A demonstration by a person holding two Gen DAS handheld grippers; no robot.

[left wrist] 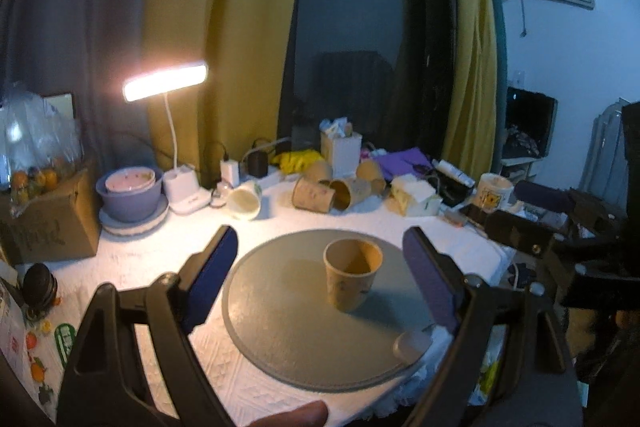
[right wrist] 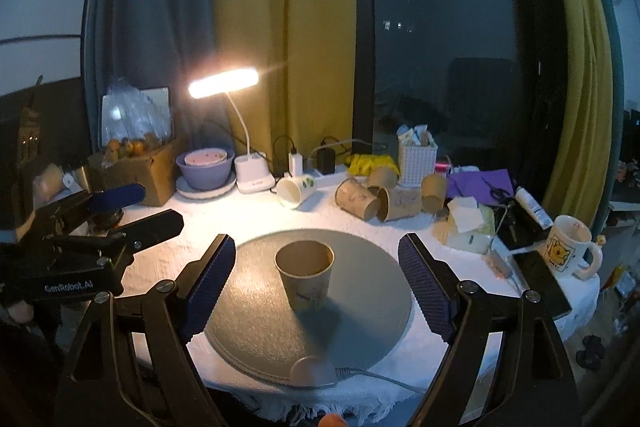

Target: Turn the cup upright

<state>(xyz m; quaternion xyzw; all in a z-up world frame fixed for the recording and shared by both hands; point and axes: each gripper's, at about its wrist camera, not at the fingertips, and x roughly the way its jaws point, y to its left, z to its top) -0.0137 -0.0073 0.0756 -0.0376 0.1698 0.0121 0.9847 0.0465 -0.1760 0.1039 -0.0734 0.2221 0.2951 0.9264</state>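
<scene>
One brown paper cup (right wrist: 305, 277) stands the right way up, mouth on top, on one round grey mat (right wrist: 256, 331). The mat lies on a table with a white cloth (right wrist: 224, 215). There are two grippers. The left gripper (left wrist: 320, 281) has its jaws wide apart and holds nothing; the cup sits between its two fingers, touching neither. The right gripper (right wrist: 316, 285) is the same, jaws spread, nothing in them. Behind the mat lie four more brown cups (right wrist: 384, 197) in a heap, mostly on their sides. One white mug (right wrist: 296, 189) lies tipped over. One lamp (right wrist: 223, 81) is lit
</scene>
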